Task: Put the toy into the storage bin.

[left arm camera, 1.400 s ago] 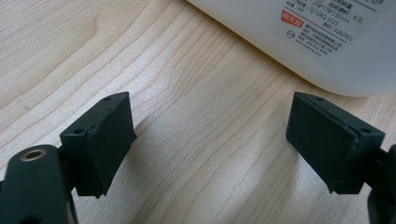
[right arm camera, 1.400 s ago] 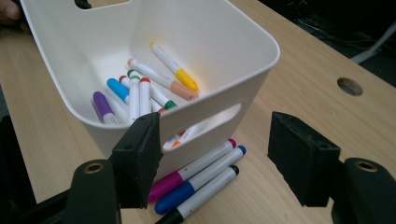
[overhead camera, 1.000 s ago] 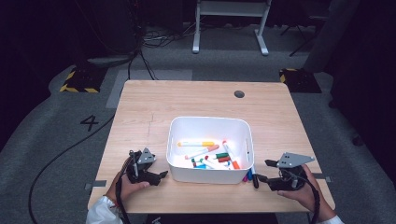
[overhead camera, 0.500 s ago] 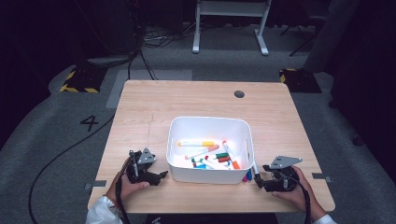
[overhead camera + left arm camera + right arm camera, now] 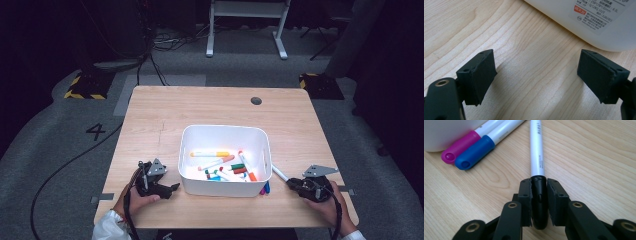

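Right gripper point(image 5: 539, 195) clamped on the black cap end of a white-barrelled marker point(image 5: 537, 147), fingers point(image 5: 526, 195) having just been closing with that cap between them and now pressing it from both sides; seen from above as right gripper point(image 5: 295, 184) at the near right of the table point(image 5: 165, 115), marker point(image 5: 279, 173) slanting away from it toward the white bin point(image 5: 225, 135). Long axis of the marker running straight out from the fingers, in line with the gripper, barrel lying flat on the wood and its far end close to the bin's right wall; held at the very end, so likely to droop or swing once lifted. Just left of the barrel in the right gripper view, a blue-capped marker point(image 5: 475, 152) and a magenta-capped marker point(image 5: 460, 146), side by side and touching, caps pointing toward the gripper, tucked against the bin's corner. Bin up and to the left of the held marker in the high view, already carrying several markers point(image 5: 220, 165); probably a lift over the rim and a swing leftward needed to drop this one in. Left gripper point(image 5: 536, 80) with fingers point(image 5: 480, 75) wide apart, nothing between them but bare table; bin's labelled side point(image 5: 596, 20) just ahead; farther from the loose markers, resting at the near left as left gripper point(image 5: 172, 189).
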### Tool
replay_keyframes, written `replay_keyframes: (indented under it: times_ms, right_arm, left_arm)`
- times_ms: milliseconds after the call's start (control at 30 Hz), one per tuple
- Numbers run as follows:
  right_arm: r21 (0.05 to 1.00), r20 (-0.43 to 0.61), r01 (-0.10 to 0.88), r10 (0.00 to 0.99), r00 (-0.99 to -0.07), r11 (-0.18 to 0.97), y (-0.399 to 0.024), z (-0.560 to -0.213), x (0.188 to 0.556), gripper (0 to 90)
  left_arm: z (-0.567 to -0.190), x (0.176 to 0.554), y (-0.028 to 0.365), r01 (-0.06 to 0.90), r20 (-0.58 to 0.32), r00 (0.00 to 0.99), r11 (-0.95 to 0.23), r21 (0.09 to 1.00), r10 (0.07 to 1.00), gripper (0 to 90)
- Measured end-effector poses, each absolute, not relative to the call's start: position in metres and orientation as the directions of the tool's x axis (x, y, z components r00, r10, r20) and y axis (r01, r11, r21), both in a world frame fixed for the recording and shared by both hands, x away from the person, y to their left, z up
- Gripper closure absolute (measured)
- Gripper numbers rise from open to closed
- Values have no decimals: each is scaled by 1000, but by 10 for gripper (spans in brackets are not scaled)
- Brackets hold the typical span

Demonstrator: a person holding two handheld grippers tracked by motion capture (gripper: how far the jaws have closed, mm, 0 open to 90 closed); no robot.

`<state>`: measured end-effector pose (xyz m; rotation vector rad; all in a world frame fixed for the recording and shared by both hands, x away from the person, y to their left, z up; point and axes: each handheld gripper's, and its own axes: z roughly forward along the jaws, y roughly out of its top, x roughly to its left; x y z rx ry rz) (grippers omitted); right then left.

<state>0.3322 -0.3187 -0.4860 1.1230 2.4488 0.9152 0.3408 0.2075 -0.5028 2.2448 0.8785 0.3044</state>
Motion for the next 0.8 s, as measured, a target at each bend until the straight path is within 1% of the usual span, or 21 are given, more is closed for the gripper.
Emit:
replay_keyframes:
  times_ms: [200,400,533,600,667,767,800]
  right_arm:
    - [655,-14,570,762,-647,496,-328,-484,337,752]
    - [693,-14,546,766,-642,470,-339,-470,341,752]
    - [725,-18,523,772,-635,447,-345,-455,345,752]
    - [751,-27,493,766,-642,439,-348,-442,350,752]
    - [760,-19,488,766,-643,428,-347,-438,351,752]
    - [786,-37,447,753,-657,428,-344,-421,357,751]
    - [802,-38,424,744,-667,421,-341,-410,360,752]
  left_arm:
    - [-503,341,208,505,-33,743,-528,683,669,154]
    - [-503,341,208,505,-33,743,-528,683,669,154]
    - [-503,341,208,505,-33,743,-527,683,669,154]
    - [-503,341,208,507,-35,742,-527,682,669,154]
    - [-503,341,208,507,-35,742,-527,682,669,154]
    - [-503,341,208,505,-33,743,-527,683,669,154]
    - [-503,341,208,507,-35,742,-527,682,669,154]
